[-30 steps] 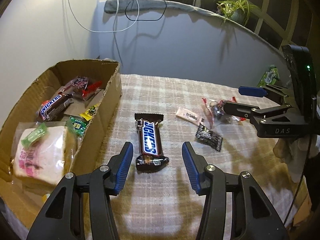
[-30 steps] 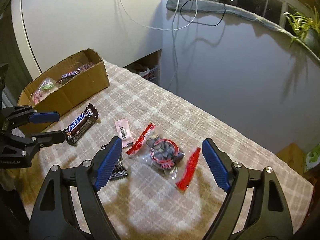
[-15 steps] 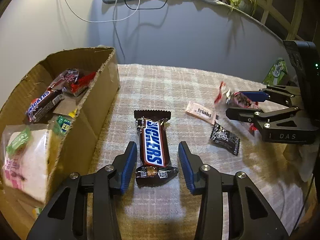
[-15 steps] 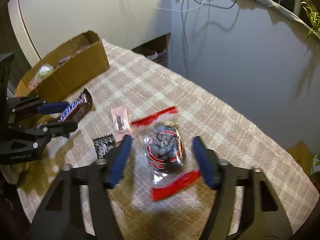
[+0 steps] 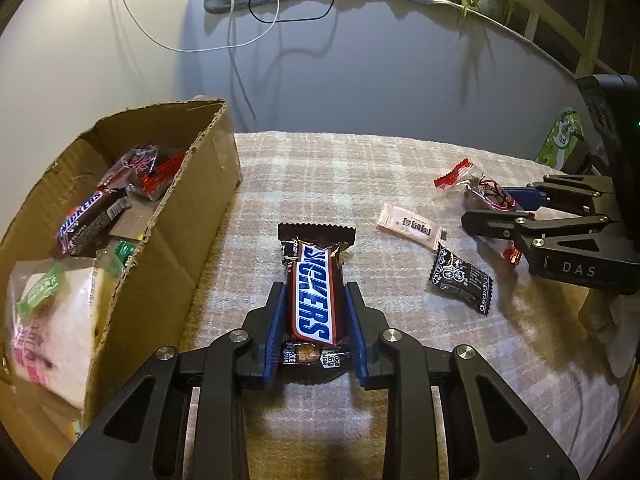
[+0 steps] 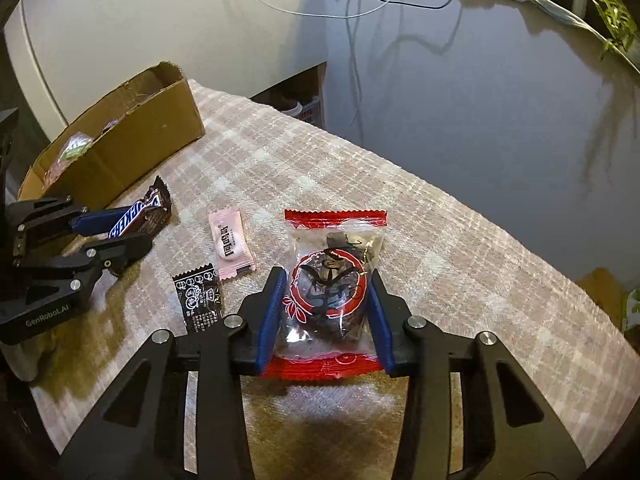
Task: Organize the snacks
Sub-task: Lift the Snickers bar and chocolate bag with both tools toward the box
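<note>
The Snickers bar (image 5: 314,300) is clamped in the left claw (image 5: 314,304) beside the cardboard box (image 5: 168,240); the red-edged snack packet (image 6: 332,292) is pinched by the right claw (image 6: 326,304) on the desk (image 6: 460,280).

Both low over the table, the left hand-held gripper (image 5: 314,312) and right hand-held gripper (image 6: 326,304) have their blue pads pinched inward.

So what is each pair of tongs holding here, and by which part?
The left tongs clamp the Snickers bar across its long sides, near its lower end. The right tongs squeeze the red-edged clear packet by its two side edges.
</note>
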`<state>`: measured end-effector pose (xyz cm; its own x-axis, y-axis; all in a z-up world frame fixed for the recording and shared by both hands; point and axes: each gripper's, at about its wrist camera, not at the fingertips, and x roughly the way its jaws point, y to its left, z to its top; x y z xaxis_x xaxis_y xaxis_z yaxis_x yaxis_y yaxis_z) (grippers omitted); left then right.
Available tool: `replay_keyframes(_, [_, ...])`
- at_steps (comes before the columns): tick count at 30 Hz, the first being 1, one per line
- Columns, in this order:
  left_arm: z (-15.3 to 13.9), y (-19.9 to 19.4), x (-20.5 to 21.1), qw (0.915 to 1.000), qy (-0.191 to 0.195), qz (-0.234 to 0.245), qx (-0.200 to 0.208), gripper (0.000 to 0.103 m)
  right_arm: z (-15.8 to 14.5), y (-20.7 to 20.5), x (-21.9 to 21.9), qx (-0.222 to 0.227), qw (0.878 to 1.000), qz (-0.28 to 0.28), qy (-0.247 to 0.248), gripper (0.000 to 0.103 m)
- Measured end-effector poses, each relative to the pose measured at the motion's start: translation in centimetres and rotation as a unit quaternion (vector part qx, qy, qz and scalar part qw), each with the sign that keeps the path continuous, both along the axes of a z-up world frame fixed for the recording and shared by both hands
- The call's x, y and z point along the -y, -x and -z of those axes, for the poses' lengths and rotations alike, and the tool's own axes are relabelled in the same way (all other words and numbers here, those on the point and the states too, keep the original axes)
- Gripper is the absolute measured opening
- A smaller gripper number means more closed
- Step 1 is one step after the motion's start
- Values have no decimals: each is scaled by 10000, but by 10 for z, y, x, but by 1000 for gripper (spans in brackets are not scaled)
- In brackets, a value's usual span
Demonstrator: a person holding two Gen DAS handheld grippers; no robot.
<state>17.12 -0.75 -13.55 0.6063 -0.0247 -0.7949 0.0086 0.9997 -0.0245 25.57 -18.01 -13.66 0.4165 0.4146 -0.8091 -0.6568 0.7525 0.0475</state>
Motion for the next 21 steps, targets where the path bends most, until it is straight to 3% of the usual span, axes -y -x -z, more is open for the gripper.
replay_keyframes(12, [-20, 23, -3, 9996, 154, 45, 248, 27, -10, 24, 22, 30, 9982, 457, -388, 38])
replay_keyframes(21, [-52, 52, -9, 9974, 276, 102, 652, 27, -41, 55, 28, 257, 9961, 504, -683, 38])
